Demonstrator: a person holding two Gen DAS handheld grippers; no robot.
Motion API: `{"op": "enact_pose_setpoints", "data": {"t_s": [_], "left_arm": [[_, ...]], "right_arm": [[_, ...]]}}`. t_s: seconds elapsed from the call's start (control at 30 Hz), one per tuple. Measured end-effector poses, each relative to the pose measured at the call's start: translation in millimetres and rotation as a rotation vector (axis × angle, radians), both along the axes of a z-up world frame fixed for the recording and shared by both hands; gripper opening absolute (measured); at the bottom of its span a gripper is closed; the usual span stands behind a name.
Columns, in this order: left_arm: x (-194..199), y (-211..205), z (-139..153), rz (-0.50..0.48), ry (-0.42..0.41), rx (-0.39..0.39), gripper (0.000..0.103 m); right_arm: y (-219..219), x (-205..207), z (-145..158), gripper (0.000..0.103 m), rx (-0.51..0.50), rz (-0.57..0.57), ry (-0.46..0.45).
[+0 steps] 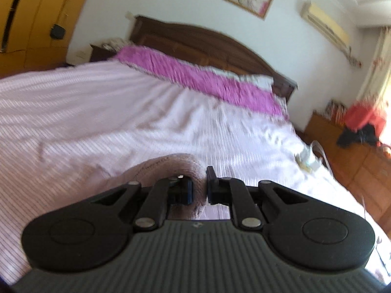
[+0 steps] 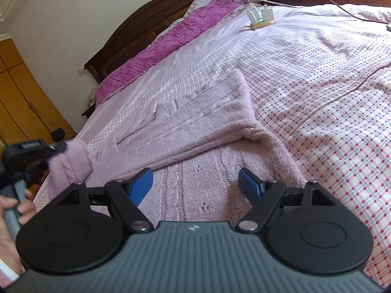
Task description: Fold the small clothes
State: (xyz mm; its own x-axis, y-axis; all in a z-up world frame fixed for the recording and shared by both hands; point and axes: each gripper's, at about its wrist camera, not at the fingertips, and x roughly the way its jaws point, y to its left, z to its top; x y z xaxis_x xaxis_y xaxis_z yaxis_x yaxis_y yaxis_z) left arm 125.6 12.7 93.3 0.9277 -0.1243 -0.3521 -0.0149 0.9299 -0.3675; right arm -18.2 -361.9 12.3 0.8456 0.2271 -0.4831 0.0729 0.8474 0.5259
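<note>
I judged the fold about half done: one fuzzy mauve knitted garment (image 2: 195,127) lay doubled near the bed's (image 2: 330,97) side edge. My left gripper (image 1: 199,185) pinched its lifted corner; my right gripper (image 2: 195,183) hovered spread above it. Two white chargers (image 2: 259,14) sat toward the headboard.
</note>
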Motion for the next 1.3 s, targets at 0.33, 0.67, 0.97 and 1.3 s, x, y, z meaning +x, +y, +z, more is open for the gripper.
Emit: {"op": "enact_pose_setpoints", "data": {"t_s": [0.33,0.67,0.97,1.3], "left_arm": [[8.7,-29.5,-55.6,-0.094,0.154,0.080,0.014],[-3.2,-32.8,-63.1,-0.172,0.231,0.085,0.044],[-43.2,-17.1,-49.2,-0.155,0.236,0.107,0.051],[-79.8,22.4,-39.3,-0.088,0.228,0.140,0.051]], "right_arm": [[-0.7,-0.1,-2.4,0.082,0.006,0.000,-0.001],[-0.7,1.3,-4.1,0.082,0.017,0.000,-0.003],[-0.6,3.4,-0.5,0.082,0.040,0.001,0.004],[23.6,33.5,17.1,0.082,0.108,0.114,0.023]]}}
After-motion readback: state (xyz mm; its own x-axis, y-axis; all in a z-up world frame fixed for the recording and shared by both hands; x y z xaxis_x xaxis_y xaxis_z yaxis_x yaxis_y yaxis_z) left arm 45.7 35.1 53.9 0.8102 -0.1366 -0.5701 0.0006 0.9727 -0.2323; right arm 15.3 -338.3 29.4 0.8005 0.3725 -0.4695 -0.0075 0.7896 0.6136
